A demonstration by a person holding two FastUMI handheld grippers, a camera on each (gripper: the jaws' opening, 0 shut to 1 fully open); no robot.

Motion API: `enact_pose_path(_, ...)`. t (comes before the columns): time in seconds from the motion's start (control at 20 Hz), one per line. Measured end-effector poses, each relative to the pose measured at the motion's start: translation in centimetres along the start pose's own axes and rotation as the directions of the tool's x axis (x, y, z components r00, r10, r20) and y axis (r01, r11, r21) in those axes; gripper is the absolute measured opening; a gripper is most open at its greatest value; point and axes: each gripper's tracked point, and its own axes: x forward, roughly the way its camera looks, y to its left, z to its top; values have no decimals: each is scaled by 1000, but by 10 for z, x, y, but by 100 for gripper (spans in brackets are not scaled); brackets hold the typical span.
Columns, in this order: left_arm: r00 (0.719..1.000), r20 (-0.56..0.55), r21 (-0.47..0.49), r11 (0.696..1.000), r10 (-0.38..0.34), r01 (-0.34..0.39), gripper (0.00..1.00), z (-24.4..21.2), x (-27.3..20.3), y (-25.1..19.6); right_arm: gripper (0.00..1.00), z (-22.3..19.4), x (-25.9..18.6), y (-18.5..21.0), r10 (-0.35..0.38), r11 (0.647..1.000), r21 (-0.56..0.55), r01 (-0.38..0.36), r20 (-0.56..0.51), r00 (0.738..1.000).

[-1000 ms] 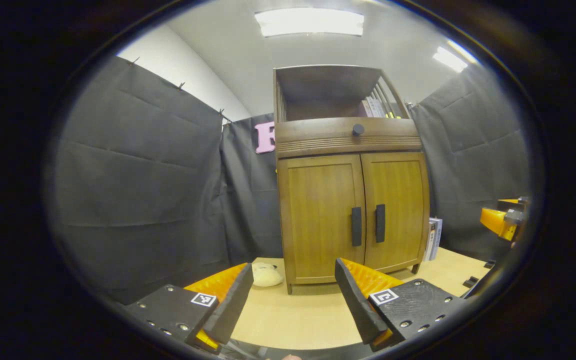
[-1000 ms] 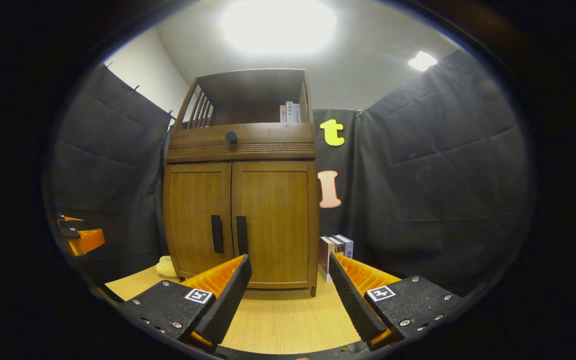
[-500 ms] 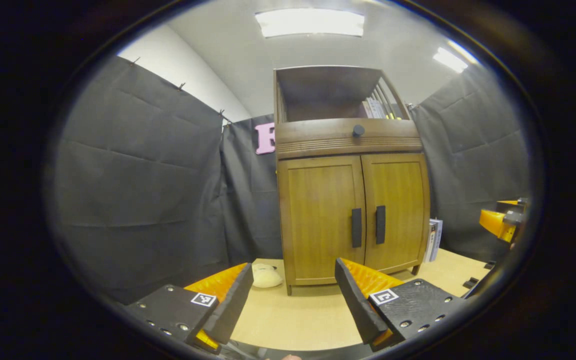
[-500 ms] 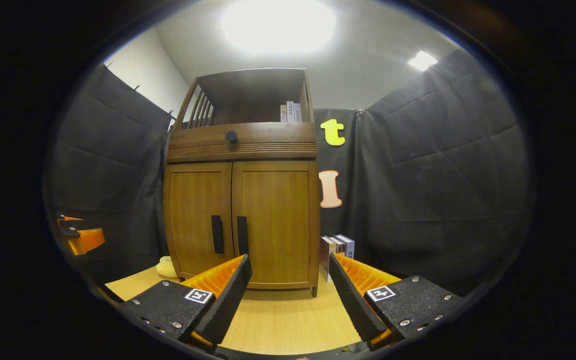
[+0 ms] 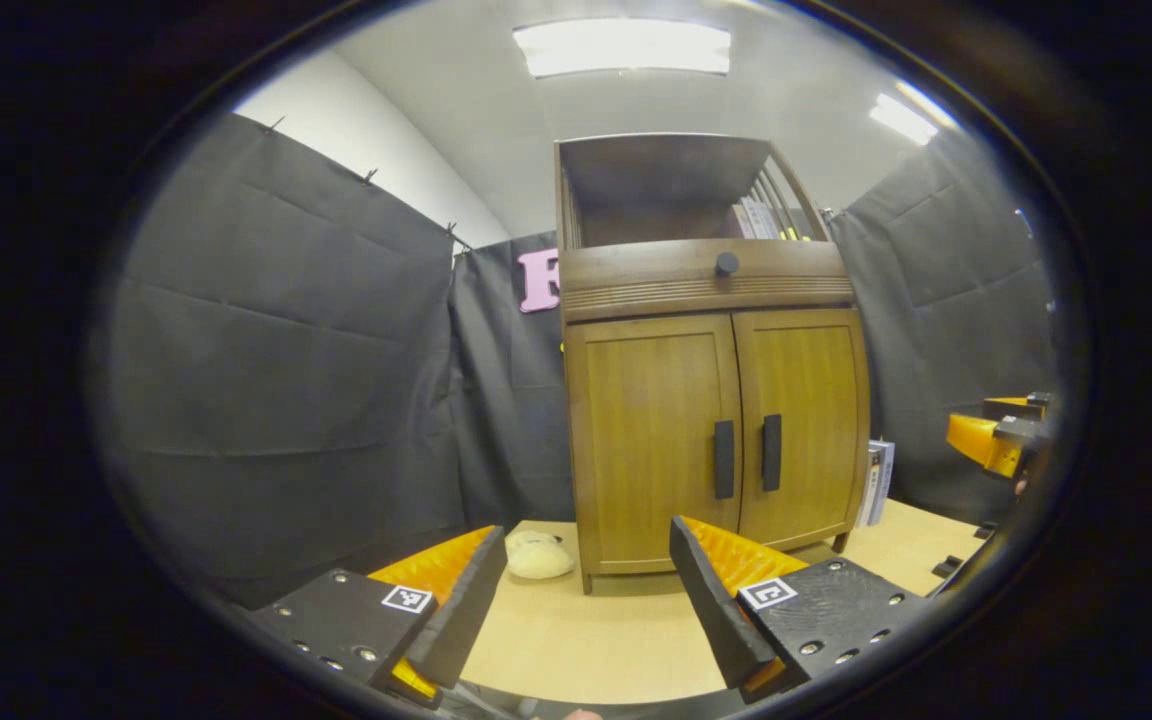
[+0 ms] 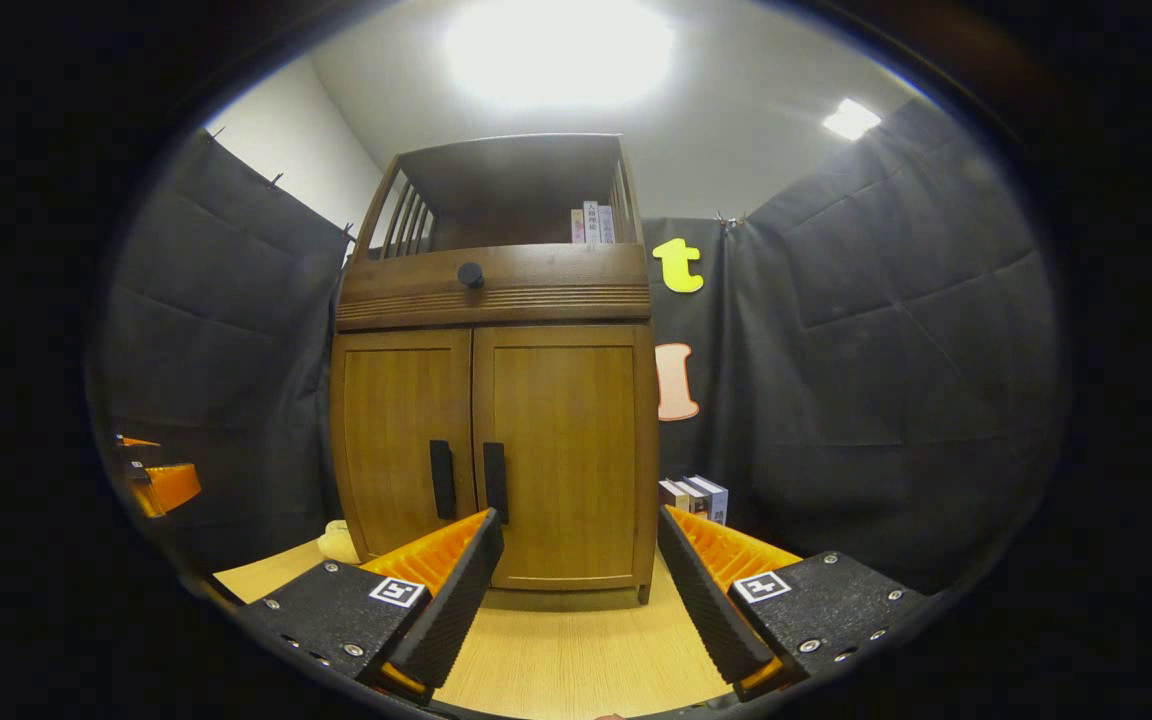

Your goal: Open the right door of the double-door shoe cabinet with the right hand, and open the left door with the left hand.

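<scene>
I have the brown wooden double-door shoe cabinet [image 5: 711, 360] standing upright ahead of both grippers, well apart from each. Its left door [image 5: 651, 440] and right door [image 5: 806, 430] are both closed, and the two black vertical bar handles [image 6: 441, 480] sit side by side at the centre seam. Above the doors runs a ribbed drawer front with a round black knob [image 5: 726, 264], and above that an open shelf holding a few upright books [image 6: 591, 224].

My left gripper [image 5: 581, 590] is spread wide with nothing between its fingers; in the left gripper view the left door's handle lies just above its right-hand finger, farther off. My right gripper [image 6: 576, 585] is likewise wide open and holding nothing; in the right gripper view the right door stands between its fingers, farther back. The right gripper also shows at the right edge of the left gripper view, off to the side of the cabinet.

The cabinet stands on a light wood-grain tabletop [image 6: 576, 670]. A small cream soft lump [image 5: 536, 556] lies on the table beside the cabinet's left foot, and a short row of upright books [image 6: 696, 496] stands by its right side. Black cloth walls [image 5: 276, 360] enclose the booth beneath a white ceiling with bright panel lights [image 5: 621, 46].
</scene>
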Motion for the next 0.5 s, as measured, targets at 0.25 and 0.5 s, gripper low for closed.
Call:
enact_pose_path(0.25,999,6,6,999,44,-44,94,-2,-1,4,96,6,27,15,37,999,15,-37,11,999)
enact_pose_path(0.5,996,12,14,996,92,-92,94,0,-9,20,96,3,56,31,71,997,30,-71,10,997)
